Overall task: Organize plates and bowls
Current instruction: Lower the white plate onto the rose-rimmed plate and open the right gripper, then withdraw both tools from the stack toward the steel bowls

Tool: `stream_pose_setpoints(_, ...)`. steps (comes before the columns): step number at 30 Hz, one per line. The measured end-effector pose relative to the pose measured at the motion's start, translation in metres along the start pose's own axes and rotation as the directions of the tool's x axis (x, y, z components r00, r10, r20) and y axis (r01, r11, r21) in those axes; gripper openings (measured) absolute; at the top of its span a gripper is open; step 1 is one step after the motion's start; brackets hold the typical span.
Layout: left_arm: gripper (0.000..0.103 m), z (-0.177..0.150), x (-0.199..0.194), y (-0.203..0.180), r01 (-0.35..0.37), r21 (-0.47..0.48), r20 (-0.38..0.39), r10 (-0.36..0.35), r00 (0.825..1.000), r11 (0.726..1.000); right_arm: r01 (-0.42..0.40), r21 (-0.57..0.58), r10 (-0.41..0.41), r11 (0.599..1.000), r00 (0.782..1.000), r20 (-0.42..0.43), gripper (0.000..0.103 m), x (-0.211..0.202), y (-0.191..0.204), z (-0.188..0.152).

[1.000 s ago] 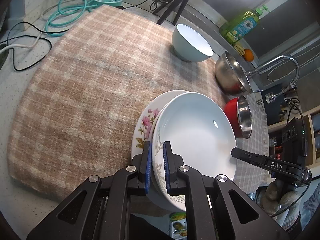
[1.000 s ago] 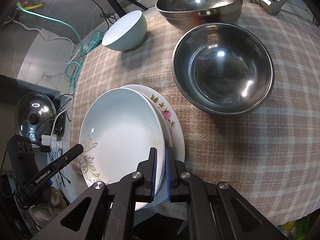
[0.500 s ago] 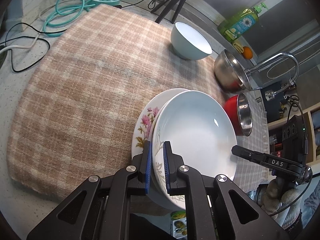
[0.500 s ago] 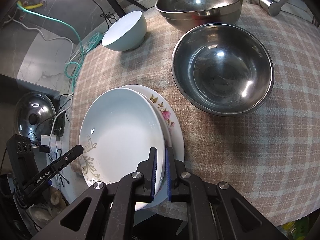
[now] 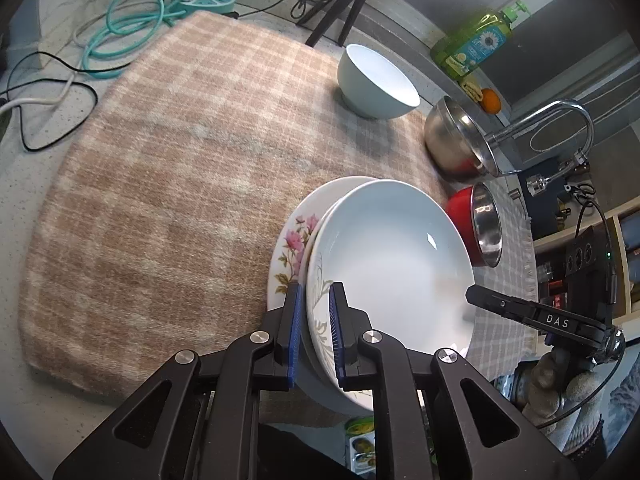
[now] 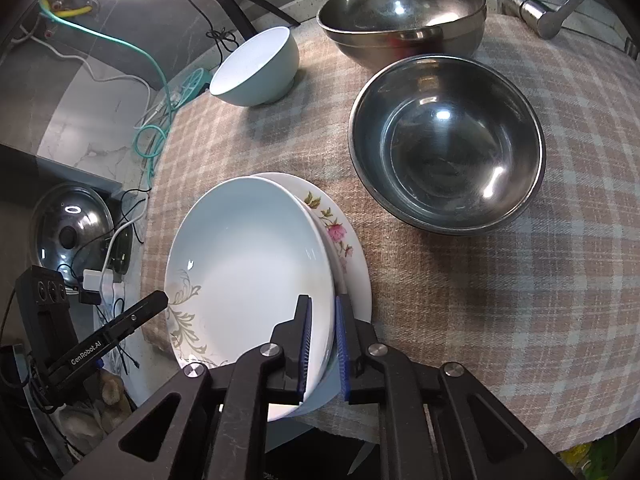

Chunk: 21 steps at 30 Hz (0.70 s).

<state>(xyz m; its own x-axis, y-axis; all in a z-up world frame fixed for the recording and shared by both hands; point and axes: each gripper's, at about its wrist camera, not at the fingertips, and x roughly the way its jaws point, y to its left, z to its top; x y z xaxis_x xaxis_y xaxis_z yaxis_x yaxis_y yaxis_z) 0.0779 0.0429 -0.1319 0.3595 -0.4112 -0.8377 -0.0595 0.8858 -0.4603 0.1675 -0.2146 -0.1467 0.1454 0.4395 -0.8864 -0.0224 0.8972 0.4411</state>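
A white deep plate [image 5: 392, 264] with a grey leaf print lies on top of a flowered plate [image 5: 298, 236] on the checked cloth. My left gripper [image 5: 314, 322] is shut on the near rim of the stacked plates. My right gripper [image 6: 322, 334] is shut on the opposite rim of the white plate [image 6: 248, 276]; the flowered plate [image 6: 344, 248] shows beneath it. A pale blue bowl [image 5: 376, 82] stands further back, also in the right wrist view [image 6: 258, 68]. A steel bowl [image 6: 446, 160] sits right of the plates, a larger steel bowl [image 6: 404, 12] behind it.
The checked cloth [image 5: 168, 184] covers the counter. A red-sided steel bowl [image 5: 478, 230], a tap [image 5: 552, 120] and a green soap bottle [image 5: 476, 48] stand on the right. Cables [image 5: 120, 32] and a tripod [image 5: 344, 0] lie at the back. A pot lid [image 6: 72, 236] sits below the counter edge.
Both grippers stay shut on the plates. The plates and grippers have shifted only very slightly over the cloth.
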Motion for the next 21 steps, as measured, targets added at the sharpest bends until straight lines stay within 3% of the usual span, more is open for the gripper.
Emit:
stream_pose_setpoints(3, 0.012, 0.001, -0.005, 0.002, 0.000, 0.004, 0.007, 0.000, 1.000, 1.000, -0.009, -0.005, 0.009, 1.000, 1.000, 0.010, 0.020, -0.004, 0.002, -0.002)
stream_pose_setpoints(8, 0.012, 0.002, -0.014, 0.004, 0.008, -0.002, 0.021, -0.008, 1.000, 1.000, 0.002, -0.003, -0.002, 1.000, 0.999, 0.039, 0.021, -0.011, 0.004, -0.004)
stream_pose_setpoints(12, 0.012, 0.003, -0.029, 0.005, 0.002, 0.016, 0.059, -0.003, 0.998, 1.000, 0.011, 0.003, -0.011, 1.000, 0.994, 0.110, 0.021, -0.034, 0.001, -0.014)
stream_pose_setpoints(14, 0.012, 0.005, -0.037, 0.007, -0.005, 0.018, 0.077, 0.003, 0.997, 1.000, 0.030, 0.006, -0.031, 1.000, 0.988, 0.150, 0.024, -0.046, -0.002, -0.020)
stream_pose_setpoints(17, 0.012, 0.010, -0.046, 0.011, -0.008, 0.015, 0.103, 0.007, 0.995, 1.000, 0.067, 0.025, -0.071, 0.997, 0.970, 0.231, 0.037, -0.069, -0.009, -0.033)
stream_pose_setpoints(21, 0.012, 0.017, -0.050, 0.014, 0.000, 0.018, 0.117, -0.002, 0.993, 1.000, 0.101, 0.065, -0.116, 0.993, 0.949, 0.293, 0.038, -0.089, -0.019, -0.047)
